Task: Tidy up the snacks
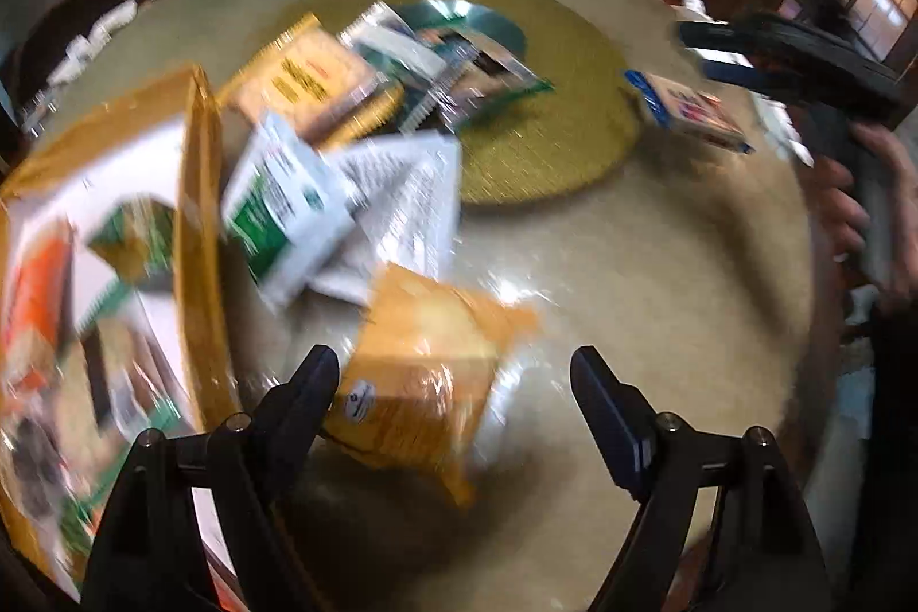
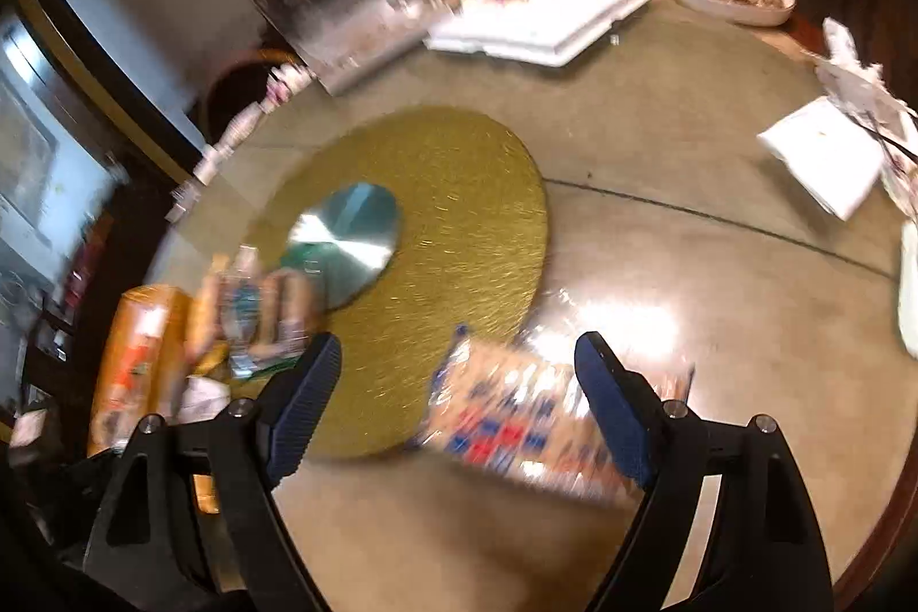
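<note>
Both frames blurred. Left gripper (image 1: pixel 453 382) fingers spread wide, empty, above the orange snack packet (image 1: pixel 424 377), which lies on the table (image 1: pixel 660 268) just short of the gold mat (image 1: pixel 551 141). Right gripper (image 2: pixel 459 371) also spread, empty, over the red-blue cracker pack (image 2: pixel 533 423) at the mat's near edge. Packets look light, crinkly, slippery, contents crushable; pinch gently across the short sides.
</note>
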`<state>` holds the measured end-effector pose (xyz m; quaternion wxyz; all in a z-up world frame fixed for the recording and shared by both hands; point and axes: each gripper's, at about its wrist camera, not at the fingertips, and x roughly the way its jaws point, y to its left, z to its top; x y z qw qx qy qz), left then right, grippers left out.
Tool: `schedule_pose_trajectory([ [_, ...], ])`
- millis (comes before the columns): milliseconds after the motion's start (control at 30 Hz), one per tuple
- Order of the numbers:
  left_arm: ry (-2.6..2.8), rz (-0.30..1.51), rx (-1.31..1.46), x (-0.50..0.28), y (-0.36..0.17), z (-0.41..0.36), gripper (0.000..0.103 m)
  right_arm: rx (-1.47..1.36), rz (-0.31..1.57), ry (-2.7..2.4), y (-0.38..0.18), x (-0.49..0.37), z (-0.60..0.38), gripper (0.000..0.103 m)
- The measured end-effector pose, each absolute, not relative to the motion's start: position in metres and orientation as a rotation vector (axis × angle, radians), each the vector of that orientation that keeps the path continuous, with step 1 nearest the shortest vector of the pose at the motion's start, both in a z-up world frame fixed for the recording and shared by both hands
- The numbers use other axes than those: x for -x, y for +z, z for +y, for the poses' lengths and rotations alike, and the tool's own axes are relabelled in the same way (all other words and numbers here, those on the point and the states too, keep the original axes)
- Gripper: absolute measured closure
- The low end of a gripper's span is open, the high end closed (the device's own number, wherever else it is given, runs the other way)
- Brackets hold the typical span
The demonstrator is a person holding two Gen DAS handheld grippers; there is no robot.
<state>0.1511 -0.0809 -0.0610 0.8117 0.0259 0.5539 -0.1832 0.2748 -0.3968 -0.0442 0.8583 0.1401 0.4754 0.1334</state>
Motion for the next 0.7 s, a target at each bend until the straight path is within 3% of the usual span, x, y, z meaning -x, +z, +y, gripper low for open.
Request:
schedule_pose_trajectory([
  [167, -0.429, 1.215, -0.01, -0.13, -0.063, -0.079, 0.02, -0.314, 1.071, 0.249, -0.073, -0.283, -0.41, 0.019],
  [433, -0.255, 1.148, 0.01, -0.141, -0.061, -0.077, 0.022, -0.262, 1.041, 0.299, -0.073, -0.237, -0.392, 0.019],
  [500, -0.201, 1.14, -0.044, -0.144, -0.065, -0.086, 0.039, -0.187, 1.044, 0.261, -0.073, -0.232, -0.377, 0.022],
  [533, -0.168, 1.137, -0.063, -0.144, -0.068, -0.084, 0.041, -0.149, 1.044, 0.238, -0.073, -0.229, -0.369, 0.03],
  [600, -0.116, 1.106, -0.073, -0.143, -0.068, -0.08, 0.054, -0.07, 1.042, 0.179, -0.073, -0.222, -0.358, 0.04],
  [700, -0.109, 1.098, -0.051, -0.133, -0.068, -0.07, 0.059, -0.059, 1.039, 0.137, -0.074, -0.21, -0.352, 0.045],
])
